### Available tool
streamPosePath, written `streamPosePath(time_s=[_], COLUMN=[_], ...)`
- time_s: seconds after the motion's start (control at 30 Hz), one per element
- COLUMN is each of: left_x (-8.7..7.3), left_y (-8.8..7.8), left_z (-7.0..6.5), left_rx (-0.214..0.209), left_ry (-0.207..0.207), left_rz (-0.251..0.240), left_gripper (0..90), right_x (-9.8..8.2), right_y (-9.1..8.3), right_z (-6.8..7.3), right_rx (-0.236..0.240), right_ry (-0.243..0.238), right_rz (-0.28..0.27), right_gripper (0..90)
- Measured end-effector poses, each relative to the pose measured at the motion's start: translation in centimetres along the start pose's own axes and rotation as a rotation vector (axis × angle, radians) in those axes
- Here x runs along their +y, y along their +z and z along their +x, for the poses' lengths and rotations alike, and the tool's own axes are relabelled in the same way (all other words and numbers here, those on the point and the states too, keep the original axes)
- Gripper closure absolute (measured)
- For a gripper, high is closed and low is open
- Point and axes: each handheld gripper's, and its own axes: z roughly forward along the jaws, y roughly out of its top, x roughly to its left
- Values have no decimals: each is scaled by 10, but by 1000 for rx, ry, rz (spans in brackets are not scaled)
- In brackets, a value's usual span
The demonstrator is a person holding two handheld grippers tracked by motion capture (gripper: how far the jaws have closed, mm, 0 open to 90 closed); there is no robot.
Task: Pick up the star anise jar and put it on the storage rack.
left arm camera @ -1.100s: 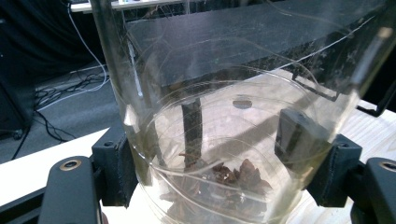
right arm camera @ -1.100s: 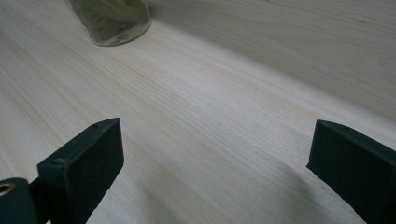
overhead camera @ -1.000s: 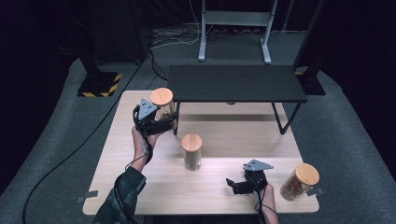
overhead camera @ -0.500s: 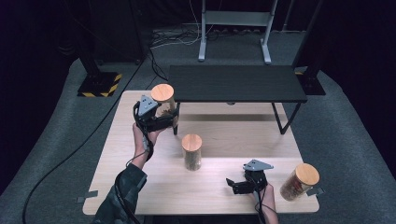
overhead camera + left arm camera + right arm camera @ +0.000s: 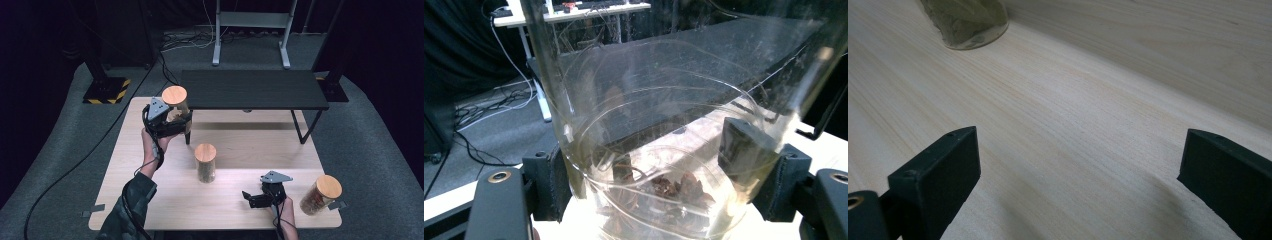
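Note:
My left gripper (image 5: 183,121) is shut on a clear jar (image 5: 177,111) with a round wooden lid (image 5: 174,95), held off the table by the left end of the black shelf (image 5: 255,90). In the left gripper view both pads press on the glass wall of the jar (image 5: 659,145), which has brown dried pieces at its bottom. A second lidded jar (image 5: 205,162) stands mid-table, and a third jar (image 5: 320,195) stands at the front right. My right gripper (image 5: 248,199) rests low at the table's front, open and holding nothing (image 5: 1078,170); it points at the middle jar's base (image 5: 965,22).
The light wooden table (image 5: 150,200) carries the low black shelf on thin legs (image 5: 300,131) across its back half. A black cable (image 5: 75,175) trails over the grey floor at left. A stand's metal legs (image 5: 250,35) rise behind the table.
The left gripper has carried its jar slightly farther from the person, closer to the shelf's left end. The right gripper and the other two jars have stayed put.

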Motion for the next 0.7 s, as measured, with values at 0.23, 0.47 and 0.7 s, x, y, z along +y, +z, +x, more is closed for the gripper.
streamPosePath(time_s=[0.23, 0.47, 0.7], left_x=[5, 12, 18], left_y=[0, -1, 0], left_z=[0, 0, 0], left_rx=[-2, -5, -11], left_ry=[-1, 0, 3], left_rz=[-4, -9, -5], left_gripper=[247, 247, 247], right_x=[0, 0, 0], right_y=[0, 0, 0], right_z=[0, 0, 0], right_rx=[0, -1, 0], right_ry=[3, 3, 4], right_rz=[2, 1, 4], right_gripper=[18, 18, 17])
